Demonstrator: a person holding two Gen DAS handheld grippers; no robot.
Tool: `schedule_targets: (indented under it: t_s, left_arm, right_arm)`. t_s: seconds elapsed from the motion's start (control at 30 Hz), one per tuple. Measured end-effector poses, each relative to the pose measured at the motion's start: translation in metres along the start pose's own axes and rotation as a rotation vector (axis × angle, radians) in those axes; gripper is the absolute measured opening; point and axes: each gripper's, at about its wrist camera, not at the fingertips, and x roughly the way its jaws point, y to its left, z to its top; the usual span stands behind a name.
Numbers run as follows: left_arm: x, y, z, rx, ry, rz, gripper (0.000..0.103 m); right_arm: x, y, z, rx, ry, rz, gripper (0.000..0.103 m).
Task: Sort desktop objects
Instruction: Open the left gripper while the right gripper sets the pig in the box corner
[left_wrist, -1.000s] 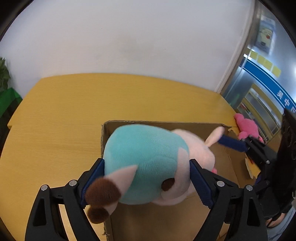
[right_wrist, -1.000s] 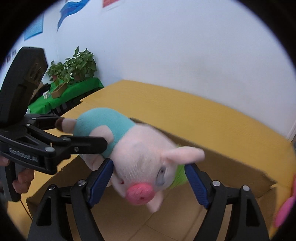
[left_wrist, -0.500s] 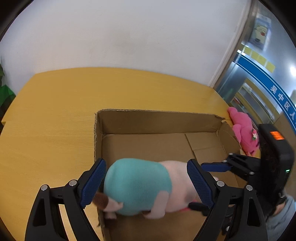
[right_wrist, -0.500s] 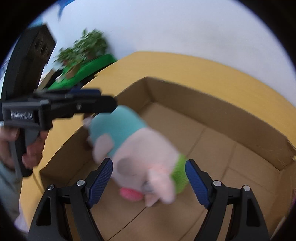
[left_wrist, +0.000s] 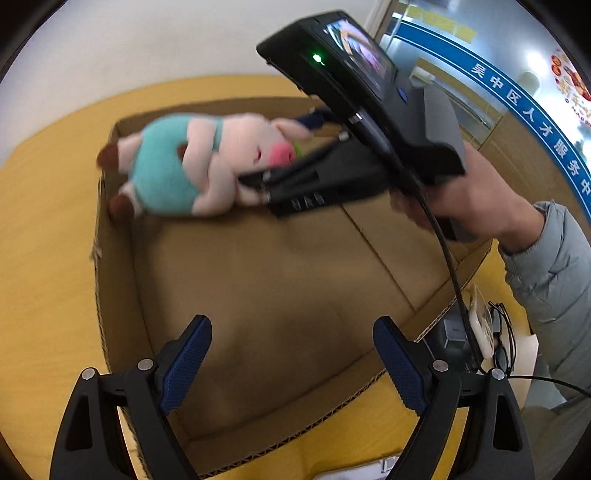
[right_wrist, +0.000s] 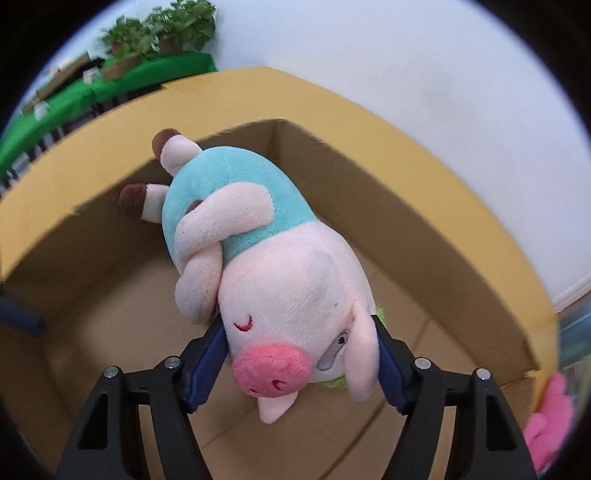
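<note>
1. Nearest the left wrist camera, the left gripper (left_wrist: 291, 363) now stands spread with nothing between its blue pads; 1.0 s ago those pads clamped the plush pig (left_wrist: 192, 170).
2. Beyond it lies the bare floor of the cardboard box (left_wrist: 258, 295).
3. Farther in, the right gripper (right_wrist: 299, 363) alone pinches the pig by its head, the body dangling towards the box's far corner.
4. So the handover is complete, and the pig sits low inside the box walls, not yet released; 0.5 s ago it was between both grippers.
5. By my reading, sorting this toy needs only a release; a pink toy (right_wrist: 550, 417) waits outside the box.
</note>
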Motion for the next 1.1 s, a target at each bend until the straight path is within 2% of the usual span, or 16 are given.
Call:
schedule_targets:
  t_s: [0.17, 0.3, 0.47, 0.53, 0.67, 0.7, 0.77, 0.8, 0.87, 0.93, 1.0, 1.03, 1.1]
  left_arm:
    - [0.003, 0.002, -0.004, -0.006, 0.004, 0.017, 0.091]
    - [0.002, 0.001, -0.004, -0.008, -0.004, 0.016, 0.091]
    - [0.005, -0.001, -0.003, 0.010, -0.001, 0.044, 0.091]
    - [0.006, -0.002, -0.004, 0.014, -0.001, 0.050, 0.091]
    - [0.009, -0.007, -0.005, 0.026, -0.002, 0.053, 0.091]
    - [0.009, -0.007, -0.005, 0.025, -0.002, 0.053, 0.091]
    - [0.007, -0.005, -0.005, 0.021, -0.003, 0.049, 0.091]
    - [0.002, 0.004, -0.009, 0.015, -0.003, 0.044, 0.091]
    - [-0.002, 0.008, -0.009, -0.006, -0.003, 0.032, 0.091]
    - [-0.009, 0.014, -0.014, -0.037, -0.010, 0.016, 0.091]
    - [-0.015, 0.018, -0.020, -0.068, -0.016, -0.004, 0.090]
    - [-0.018, 0.017, -0.023, -0.079, -0.015, -0.021, 0.090]
    - [-0.020, 0.014, -0.031, -0.086, -0.005, 0.012, 0.090]
  right_arm:
    - [0.017, -0.014, 0.014, -0.013, -0.036, -0.116, 0.072]
    - [0.021, -0.007, 0.020, -0.043, -0.100, -0.153, 0.078]
    - [0.014, -0.015, 0.014, 0.013, -0.076, -0.132, 0.079]
    - [-0.016, -0.033, 0.003, 0.094, -0.092, -0.070, 0.079]
    - [-0.087, -0.070, -0.042, 0.180, -0.144, 0.085, 0.080]
    - [-0.110, -0.081, -0.063, 0.191, -0.142, 0.105, 0.080]
    - [-0.125, -0.084, -0.079, 0.204, -0.117, 0.125, 0.080]
    - [-0.135, -0.093, -0.103, 0.221, -0.077, 0.147, 0.080]
    - [-0.120, -0.082, -0.116, 0.253, -0.005, 0.176, 0.080]
    - [-0.106, -0.080, -0.153, 0.292, 0.103, 0.197, 0.080]
    - [-0.094, -0.071, -0.174, 0.312, 0.176, 0.195, 0.079]
    - [-0.093, -0.066, -0.185, 0.331, 0.190, 0.196, 0.079]
    - [-0.103, -0.059, -0.197, 0.418, 0.155, 0.212, 0.080]
